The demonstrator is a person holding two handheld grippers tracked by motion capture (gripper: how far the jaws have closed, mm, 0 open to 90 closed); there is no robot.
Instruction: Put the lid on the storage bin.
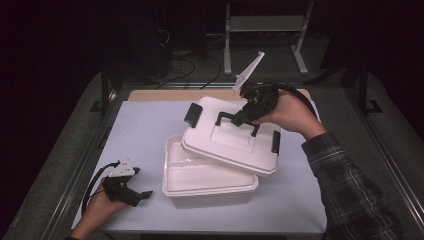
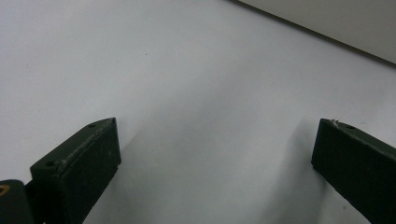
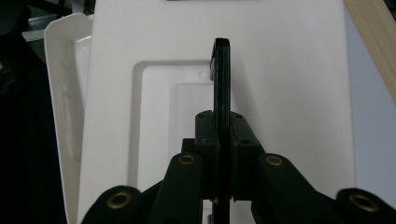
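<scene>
A white plastic lid (image 1: 227, 137) with black side latches hangs tilted above an open white box (image 1: 205, 175) on the table. My right gripper (image 1: 243, 116) is shut on the lid's black carry handle (image 3: 221, 93), which stands edge-on between the jaws in the right gripper view. The lid (image 3: 280, 79) spreads out below the handle, and the box's rim (image 3: 63, 93) shows to the left of it. My left gripper (image 1: 142, 196) rests low on the table at the front left, beside the box. Its jaws stand wide apart over bare white table (image 2: 196, 93), with nothing between them.
A pale sheet (image 1: 140, 130) covers the tabletop, with a wooden strip (image 1: 165, 94) along its far edge. Black rails frame the table. A metal stand (image 1: 265, 30) and cables lie on the dark floor behind. A plaid sleeve (image 1: 345, 185) enters from the lower right.
</scene>
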